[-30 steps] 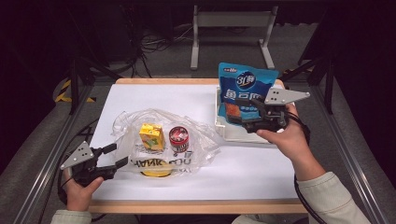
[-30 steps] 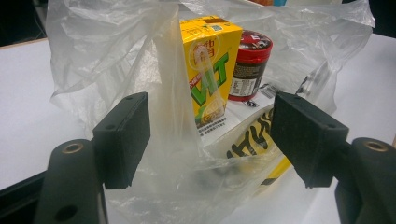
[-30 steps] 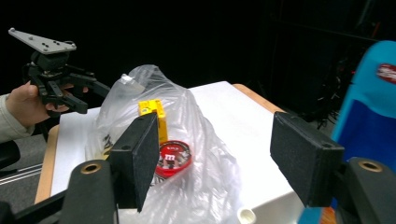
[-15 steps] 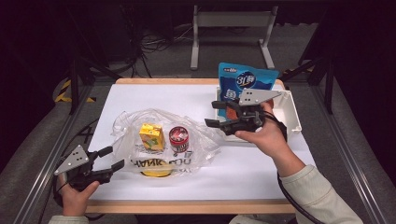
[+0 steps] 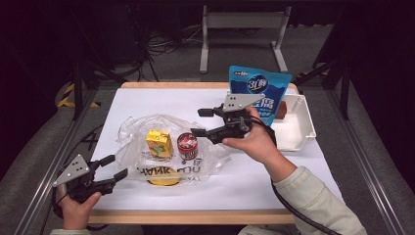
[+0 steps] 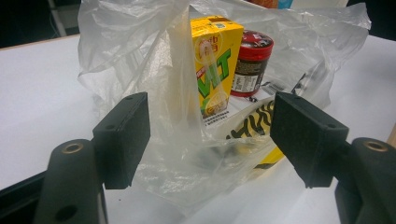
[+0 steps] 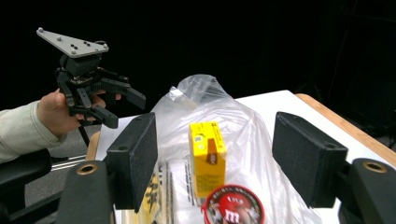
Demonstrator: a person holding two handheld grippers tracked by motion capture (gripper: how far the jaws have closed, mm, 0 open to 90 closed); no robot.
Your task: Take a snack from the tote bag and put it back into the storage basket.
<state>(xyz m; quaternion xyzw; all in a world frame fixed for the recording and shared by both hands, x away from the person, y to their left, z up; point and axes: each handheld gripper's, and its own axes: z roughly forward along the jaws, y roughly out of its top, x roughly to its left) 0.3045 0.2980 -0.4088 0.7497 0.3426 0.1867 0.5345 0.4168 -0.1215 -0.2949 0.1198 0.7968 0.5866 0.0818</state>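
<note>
Toward nine o'clock of your right gripper (image 5: 205,122), the clear plastic bag (image 5: 147,128) lies near the table's (image 5: 293,171) middle with a yellow juice box (image 5: 158,143) and a red-lidded tub (image 5: 187,146) standing on it. Both sets of jaws are spread wide and grasp nothing, your left gripper (image 5: 113,167) sitting at the bag's seven o'clock corner. That film looks feather-light, limp and slippery, so I'd pinch a bunched fold at its rim, not a flat sheet.

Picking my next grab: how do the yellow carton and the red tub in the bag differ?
The yellow carton is a tall box with flat sides; the red tub is round, shorter, with a dark lid. The carton stands on the bag's left in the high view, the tub on its right. Both stand upright inside the clear plastic bag.
</note>
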